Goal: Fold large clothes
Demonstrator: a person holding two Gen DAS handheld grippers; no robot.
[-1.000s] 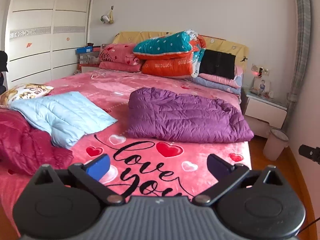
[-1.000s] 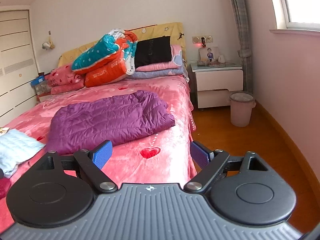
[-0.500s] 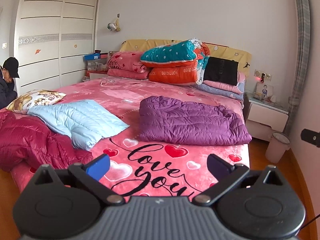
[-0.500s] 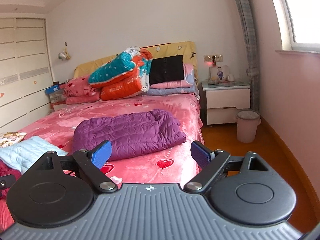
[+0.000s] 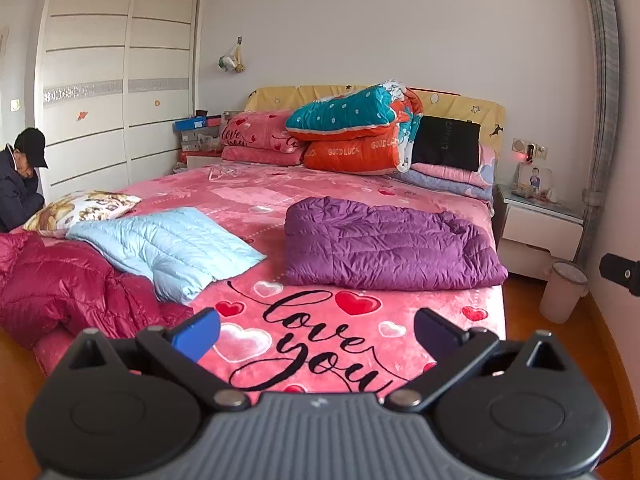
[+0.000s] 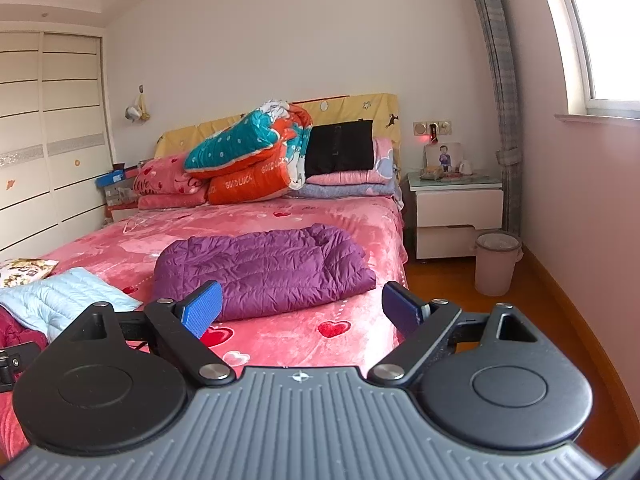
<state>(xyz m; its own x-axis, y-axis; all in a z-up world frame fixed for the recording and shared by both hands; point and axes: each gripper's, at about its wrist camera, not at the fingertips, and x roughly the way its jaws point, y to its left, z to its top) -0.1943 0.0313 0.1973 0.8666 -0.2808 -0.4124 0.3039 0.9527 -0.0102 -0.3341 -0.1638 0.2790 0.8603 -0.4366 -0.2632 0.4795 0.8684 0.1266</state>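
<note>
Crimson jacket point(image 5: 68, 280) plain only from left wrist; both claws, left claw point(image 5: 318, 330) and right claw point(image 6: 302, 306), wide, empty

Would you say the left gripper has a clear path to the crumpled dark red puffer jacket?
Probably yes: the left gripper is open and empty, and nothing lies between it and the dark red puffer jacket at the bed's near corner.

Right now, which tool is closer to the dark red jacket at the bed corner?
Left. The left tool is open, with the dark red jacket just ahead on its left. The right tool faces the purple jacket, red one at far left edge.
</note>
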